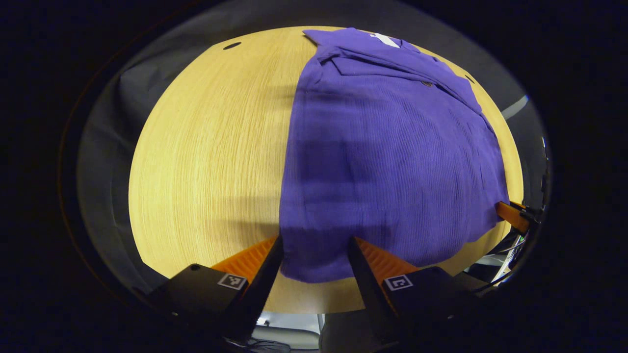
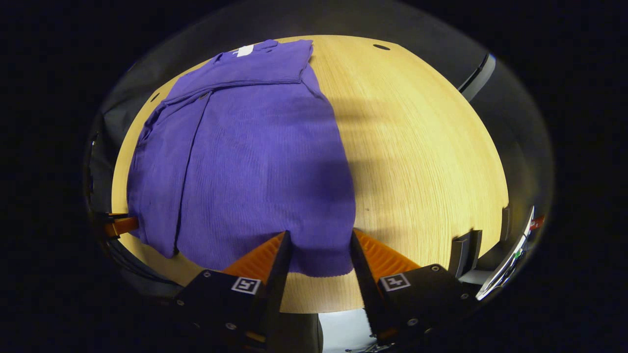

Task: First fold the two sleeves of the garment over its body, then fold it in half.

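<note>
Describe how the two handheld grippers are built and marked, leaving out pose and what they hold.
The left gripper has two wedge-shaped fingers with ribbed inner faces, mounted on boxy black housings that each carry a small square black-and-white marker. The right gripper is built the same way, with visible screws on its black housings. In the right gripper view, dark cables trail beside the left gripper.

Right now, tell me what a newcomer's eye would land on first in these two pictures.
A big purple shirt lies spread on a round wooden table, its sleeves already folded in over the body and its collar at the far edge. The left gripper stands open at the shirt's near hem, a finger on either side of one corner. The right gripper is open at the other near corner in the same way.
</note>
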Available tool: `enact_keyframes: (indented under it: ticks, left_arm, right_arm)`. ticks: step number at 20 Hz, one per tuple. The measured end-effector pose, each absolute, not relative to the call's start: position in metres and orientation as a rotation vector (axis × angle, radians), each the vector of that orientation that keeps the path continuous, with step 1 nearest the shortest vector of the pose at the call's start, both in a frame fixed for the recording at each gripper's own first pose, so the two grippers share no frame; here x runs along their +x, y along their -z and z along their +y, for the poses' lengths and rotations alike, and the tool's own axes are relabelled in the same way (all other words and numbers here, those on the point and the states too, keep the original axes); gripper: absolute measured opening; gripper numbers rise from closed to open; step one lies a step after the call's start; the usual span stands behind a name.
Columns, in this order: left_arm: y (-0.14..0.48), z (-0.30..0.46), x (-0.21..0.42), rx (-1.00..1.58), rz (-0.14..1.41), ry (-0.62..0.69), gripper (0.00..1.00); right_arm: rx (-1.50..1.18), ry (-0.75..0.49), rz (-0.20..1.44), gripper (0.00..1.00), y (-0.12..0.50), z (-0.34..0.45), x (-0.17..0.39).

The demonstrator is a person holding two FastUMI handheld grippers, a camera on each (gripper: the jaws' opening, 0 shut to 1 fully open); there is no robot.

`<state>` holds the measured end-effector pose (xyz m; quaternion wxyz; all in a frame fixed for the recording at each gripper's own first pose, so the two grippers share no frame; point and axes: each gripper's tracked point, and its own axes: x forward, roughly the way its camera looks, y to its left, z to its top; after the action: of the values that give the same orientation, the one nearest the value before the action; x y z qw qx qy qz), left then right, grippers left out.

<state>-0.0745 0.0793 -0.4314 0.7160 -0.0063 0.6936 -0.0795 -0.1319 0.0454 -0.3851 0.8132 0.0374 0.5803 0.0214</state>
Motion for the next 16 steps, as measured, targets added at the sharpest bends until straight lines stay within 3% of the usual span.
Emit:
enact_keyframes:
  ticks: [1,2,4,5,6,7,10,16]
  left_arm:
    - [0.441,0.088,-0.089,-0.020,1.552,0.179,0.73]
    - [0.427,0.079,-0.101,-0.024,1.573,0.196,0.59]
    - [0.430,0.077,-0.087,-0.066,1.602,0.179,0.43]
    - [0.430,0.075,-0.083,-0.081,1.607,0.189,0.27]
    - [0.430,0.074,-0.084,-0.107,1.615,0.186,0.23]
    - [0.430,0.073,-0.083,-0.121,1.622,0.193,0.12]
    - [0.426,0.072,-0.085,-0.183,1.644,0.210,0.07]
    - [0.390,0.068,-0.069,-0.237,1.583,0.248,0.04]
  right_arm:
    - [0.084,-0.052,1.242,0.67,0.384,0.048,-0.131]
    - [0.097,-0.059,1.244,0.52,0.384,0.051,-0.131]
    - [0.122,-0.063,1.256,0.30,0.383,0.055,-0.131]
    - [0.137,-0.064,1.258,0.25,0.382,0.056,-0.130]
    - [0.150,-0.062,1.261,0.17,0.383,0.058,-0.130]
    - [0.163,-0.067,1.265,0.14,0.382,0.059,-0.129]
    - [0.217,-0.102,1.274,0.06,0.377,0.068,-0.128]
    - [0.285,-0.162,1.216,0.05,0.344,0.074,-0.115]
